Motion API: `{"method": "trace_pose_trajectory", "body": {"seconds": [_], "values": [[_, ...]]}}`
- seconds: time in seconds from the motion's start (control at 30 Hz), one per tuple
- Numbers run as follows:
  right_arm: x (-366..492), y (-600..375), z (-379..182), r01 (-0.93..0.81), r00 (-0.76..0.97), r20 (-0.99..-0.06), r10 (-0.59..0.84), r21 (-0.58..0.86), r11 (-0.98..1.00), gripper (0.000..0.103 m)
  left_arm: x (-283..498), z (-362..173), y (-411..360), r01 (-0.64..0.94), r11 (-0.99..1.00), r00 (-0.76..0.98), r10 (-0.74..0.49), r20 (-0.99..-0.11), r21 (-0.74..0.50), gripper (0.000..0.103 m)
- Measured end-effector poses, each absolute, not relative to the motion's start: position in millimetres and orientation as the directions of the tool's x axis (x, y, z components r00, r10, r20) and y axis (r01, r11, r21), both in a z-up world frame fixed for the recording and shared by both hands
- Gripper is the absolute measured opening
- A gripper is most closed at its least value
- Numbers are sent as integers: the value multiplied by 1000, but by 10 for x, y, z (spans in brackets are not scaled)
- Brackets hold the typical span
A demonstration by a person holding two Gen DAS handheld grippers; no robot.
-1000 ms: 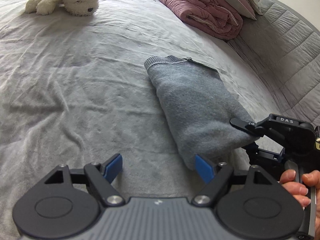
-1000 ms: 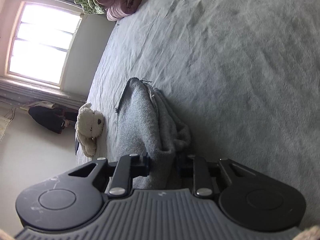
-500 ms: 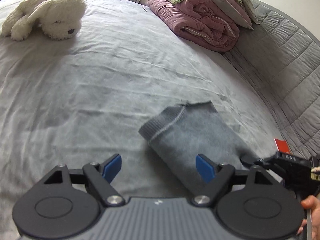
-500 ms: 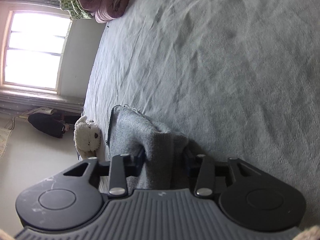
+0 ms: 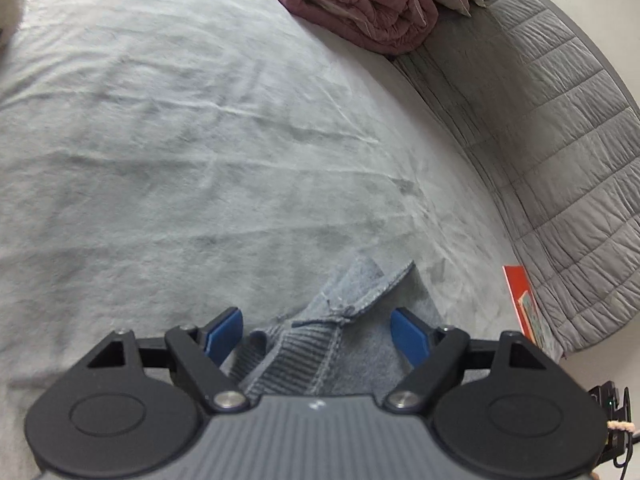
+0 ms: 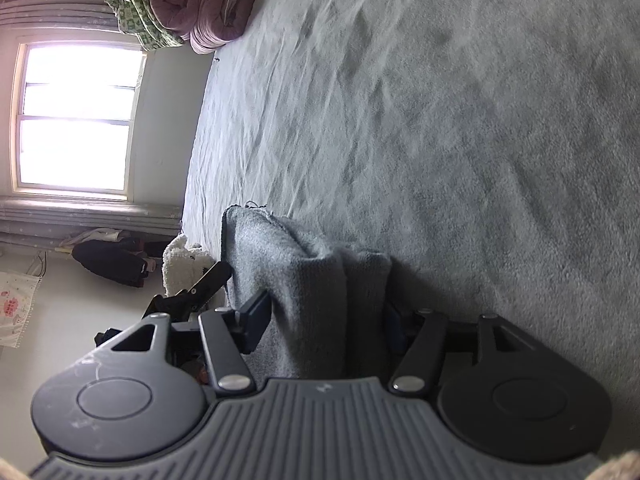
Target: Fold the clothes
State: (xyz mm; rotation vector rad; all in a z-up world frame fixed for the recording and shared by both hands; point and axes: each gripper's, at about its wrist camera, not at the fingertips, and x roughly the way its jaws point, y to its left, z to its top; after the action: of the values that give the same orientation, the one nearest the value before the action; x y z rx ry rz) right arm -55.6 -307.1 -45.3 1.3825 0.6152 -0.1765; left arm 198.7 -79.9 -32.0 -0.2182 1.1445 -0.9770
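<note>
The grey sweater point(image 5: 320, 344) is a soft, fleecy knit with a ribbed band, folded into a thick bundle that lies on the grey bed cover point(image 5: 168, 152). In the left wrist view its ribbed edge sits at six o'clock, between the blue pads of the left gripper point(image 5: 318, 330), whose jaws stand wide apart and touch no cloth. In the right wrist view the sweater point(image 6: 296, 280) rises as a doubled fold between the fingers of the right gripper point(image 6: 328, 322). These jaws have just been opening; the fold remains between them, and the left finger stands clear of the cloth. The right finger is hidden behind the fold, so contact there cannot be told.

Much of the sweater is cut off by the gripper bodies at the lower edge of both views, and its full outline is not visible. A white plush toy point(image 6: 184, 260) is partly covered by a black finger of the left gripper.

In the right wrist view the bundle's long axis runs from six o'clock toward eleven o'clock, ending in a frayed edge.
</note>
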Motion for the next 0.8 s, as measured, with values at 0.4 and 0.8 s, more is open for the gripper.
{"method": "trace_pose_trajectory", "body": {"seconds": [0.4,0.8], "values": [[-420,-3111,-444,448,845,-493,210,865,227,43,1896,-513,-825,375,558,37,-807,-590,-740,37],[-627,-3711,102,382,905,-419,76,877,292,38,1668,-61,-1477,349,513,147,-856,-495,-784,30]]}}
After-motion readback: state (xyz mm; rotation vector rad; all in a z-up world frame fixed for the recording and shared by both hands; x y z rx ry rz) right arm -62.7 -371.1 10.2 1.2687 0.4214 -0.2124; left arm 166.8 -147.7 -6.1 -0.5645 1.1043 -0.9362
